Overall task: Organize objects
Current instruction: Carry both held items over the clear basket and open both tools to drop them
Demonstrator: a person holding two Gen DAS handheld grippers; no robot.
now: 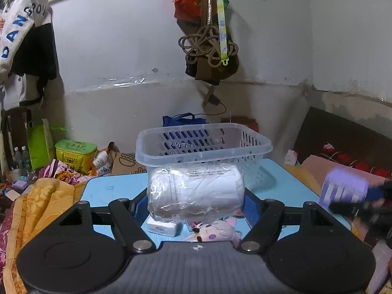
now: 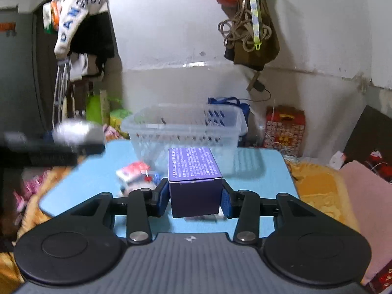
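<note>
Roll (image 1: 196, 191) in slick film looked light and squashy, so our left claw (image 1: 196, 208) pinched its ends. Box (image 2: 195, 183) seemed stiff; our right claw (image 2: 195, 196) clamped its sides, basket (image 2: 181, 122) ahead.

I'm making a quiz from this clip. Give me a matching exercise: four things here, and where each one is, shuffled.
Things:
1. wrapped white roll
2. purple box
3. clear basket
4. plush toy

Places:
A. lying on the blue table, below the left gripper
B. standing at the table's far side
C. between the right gripper fingers
D. between the left gripper fingers

Pairs: 1-D, 2-C, 3-B, 4-A
</note>
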